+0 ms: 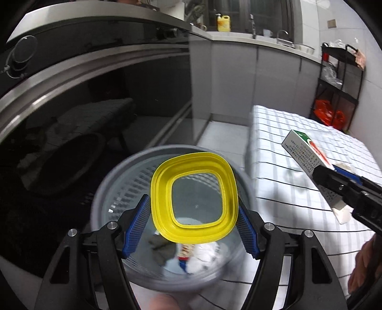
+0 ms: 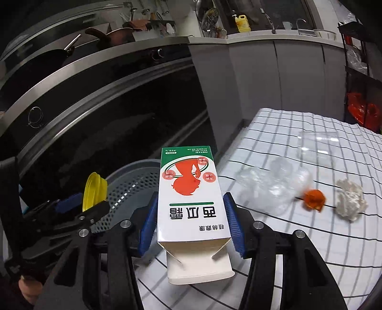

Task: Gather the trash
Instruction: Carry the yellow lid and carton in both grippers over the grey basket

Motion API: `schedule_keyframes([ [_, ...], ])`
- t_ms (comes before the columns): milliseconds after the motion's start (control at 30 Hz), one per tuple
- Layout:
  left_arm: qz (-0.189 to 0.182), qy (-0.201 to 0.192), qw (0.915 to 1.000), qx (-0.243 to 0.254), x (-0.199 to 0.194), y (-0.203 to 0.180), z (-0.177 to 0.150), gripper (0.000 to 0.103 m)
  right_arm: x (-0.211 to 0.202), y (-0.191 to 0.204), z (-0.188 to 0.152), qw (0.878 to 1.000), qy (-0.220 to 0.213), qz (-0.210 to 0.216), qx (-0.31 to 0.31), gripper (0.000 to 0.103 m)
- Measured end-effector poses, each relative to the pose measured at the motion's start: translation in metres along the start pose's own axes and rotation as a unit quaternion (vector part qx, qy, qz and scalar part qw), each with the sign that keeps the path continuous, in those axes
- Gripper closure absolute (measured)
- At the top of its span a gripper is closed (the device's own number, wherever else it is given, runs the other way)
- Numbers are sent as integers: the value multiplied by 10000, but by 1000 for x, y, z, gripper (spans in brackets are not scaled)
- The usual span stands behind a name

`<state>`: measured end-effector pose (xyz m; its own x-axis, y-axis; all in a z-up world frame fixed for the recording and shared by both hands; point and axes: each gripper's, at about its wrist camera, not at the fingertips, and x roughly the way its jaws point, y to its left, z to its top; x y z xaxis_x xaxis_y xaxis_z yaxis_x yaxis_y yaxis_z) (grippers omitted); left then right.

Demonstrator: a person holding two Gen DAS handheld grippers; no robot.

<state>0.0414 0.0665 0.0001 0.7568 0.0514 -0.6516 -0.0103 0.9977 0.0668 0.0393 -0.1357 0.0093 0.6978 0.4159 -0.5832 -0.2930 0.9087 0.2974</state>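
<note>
At centre frame of my left view, the left gripper [image 1: 194, 209] has its blue pads clamped on a yellow lid [image 1: 194, 198], above the grey bin [image 1: 105, 190]. In my right view, the right gripper [image 2: 191, 223] pinches a white carton [image 2: 188, 202] at mid-width; its green-and-red label shows inverted Chinese characters, too small to read. A clear wrapper [image 2: 267, 188], orange scrap [image 2: 314, 199] and paper wad [image 2: 349, 199] lie right on the checked cloth [image 2: 310, 250].

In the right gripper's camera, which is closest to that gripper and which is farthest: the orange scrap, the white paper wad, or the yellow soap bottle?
From the right gripper:
1. Orange scrap, on the checked cloth, to its right.
2. White paper wad, just beyond the scrap, further right.
3. Yellow soap bottle, far back on the counter.
</note>
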Motion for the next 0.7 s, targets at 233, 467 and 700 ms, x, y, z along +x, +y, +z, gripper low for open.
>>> schedule_keyframes([
  [233, 272, 20, 9996, 34, 14, 24, 2, 36, 32, 28, 6, 9997, 151, 186, -84, 51],
  [467, 284, 318, 9990, -120, 37, 42, 1, 36, 60, 46, 7, 9986, 422, 257, -180, 51],
  [700, 203, 625, 9975, -243, 52, 51, -3, 36, 83, 56, 3, 9964, 757, 259, -290, 51],
])
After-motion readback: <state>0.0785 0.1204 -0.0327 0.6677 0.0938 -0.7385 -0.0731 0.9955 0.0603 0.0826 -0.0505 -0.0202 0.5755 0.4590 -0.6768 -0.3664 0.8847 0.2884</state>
